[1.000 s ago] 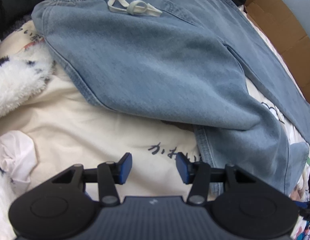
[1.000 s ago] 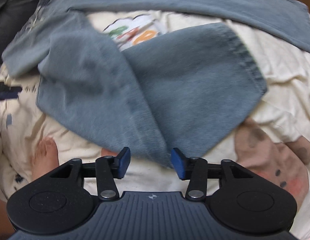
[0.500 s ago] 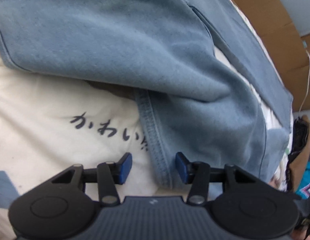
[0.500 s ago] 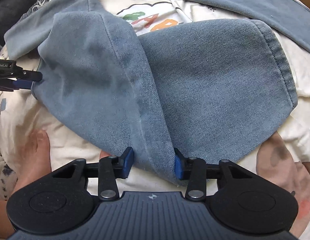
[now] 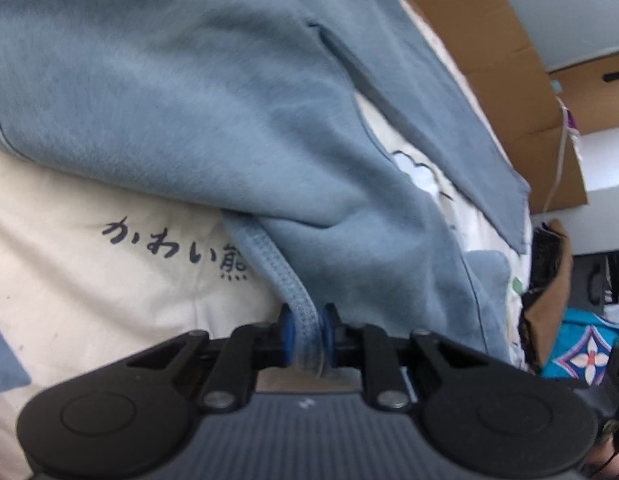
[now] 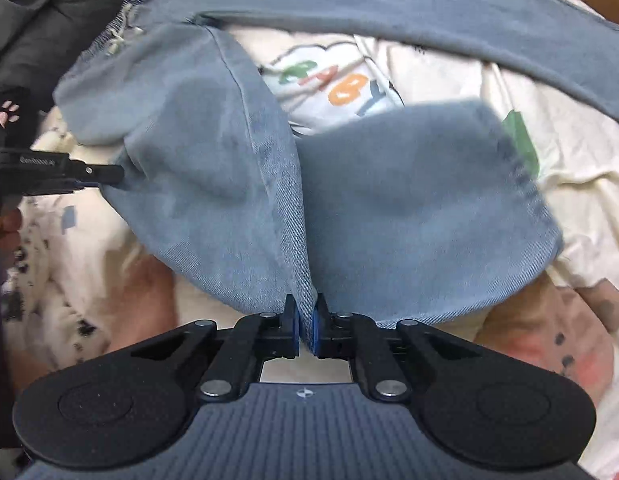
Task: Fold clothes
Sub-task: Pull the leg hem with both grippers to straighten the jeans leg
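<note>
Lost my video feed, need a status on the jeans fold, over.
Left gripper closing on the jeans hem. Right gripper shut on a denim fold. A bare foot lies under the lifted cloth.

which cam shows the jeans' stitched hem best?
Left wrist. The jeans' stitched hem runs in close-up into the closing jaws of the left gripper, stitching readable. The right wrist view shows only a blurred hem edge on the far side of the leg.

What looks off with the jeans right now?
The jeans lie crooked: one leg is bunched and doubled over, the other stretched out flat. Both grippers, left with jaws closing on the stitched hem, right on a fold. No damage shows.
</note>
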`<state>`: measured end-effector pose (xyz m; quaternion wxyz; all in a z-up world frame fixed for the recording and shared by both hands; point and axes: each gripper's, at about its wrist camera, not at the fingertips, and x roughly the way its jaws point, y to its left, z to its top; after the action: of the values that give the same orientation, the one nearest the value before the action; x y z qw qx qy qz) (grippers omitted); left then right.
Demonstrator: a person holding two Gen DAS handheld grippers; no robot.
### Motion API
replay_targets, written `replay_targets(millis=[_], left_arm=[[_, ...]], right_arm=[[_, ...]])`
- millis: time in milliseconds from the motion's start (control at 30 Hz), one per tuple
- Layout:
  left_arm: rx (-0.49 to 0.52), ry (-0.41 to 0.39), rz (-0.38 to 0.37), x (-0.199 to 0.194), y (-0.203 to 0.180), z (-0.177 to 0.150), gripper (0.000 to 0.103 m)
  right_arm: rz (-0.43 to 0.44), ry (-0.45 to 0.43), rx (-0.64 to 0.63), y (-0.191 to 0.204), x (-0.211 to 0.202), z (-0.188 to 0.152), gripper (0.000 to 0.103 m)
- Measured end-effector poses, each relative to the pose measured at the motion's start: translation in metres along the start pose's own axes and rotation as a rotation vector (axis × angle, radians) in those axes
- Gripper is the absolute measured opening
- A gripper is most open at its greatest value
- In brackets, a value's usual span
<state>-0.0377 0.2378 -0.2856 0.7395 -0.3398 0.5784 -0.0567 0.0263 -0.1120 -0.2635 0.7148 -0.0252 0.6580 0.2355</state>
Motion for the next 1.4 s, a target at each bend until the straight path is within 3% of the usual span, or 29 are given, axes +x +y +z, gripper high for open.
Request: replay_targets(millis=[233,533,667,1100,1400], left_arm=[[0.015,0.02,-0.069,-0.037,0.0,0.002,0.015],[0.042,0.068,-0.192,-0.069,-0.012,-0.006,0.014],[0.032,0.059,-0.215,-0.07,-0.01,-0.004,0.014],[-0.025,0.026,-0.145,-0.031,-0.005,0.009,0.014],[-0.033,-0.111,-0.132,-0.039,-0.007,0.034,0.014]], right_arm=[[0.027,0.011,-0.003,0.014,-0.057,0.001,0.004],[0.025,0.008,0.018,0.018,-0.101,0.018,0.004],[-0.002,-0.001,-0.002,0.013,-0.094,0.032,0.004],[-0.059,-0.049,-0.093,-0.014,-0.023,0.125,0.004],[-0.054,-0.105,-0.231,0.001,0.01,0.213,0.004]])
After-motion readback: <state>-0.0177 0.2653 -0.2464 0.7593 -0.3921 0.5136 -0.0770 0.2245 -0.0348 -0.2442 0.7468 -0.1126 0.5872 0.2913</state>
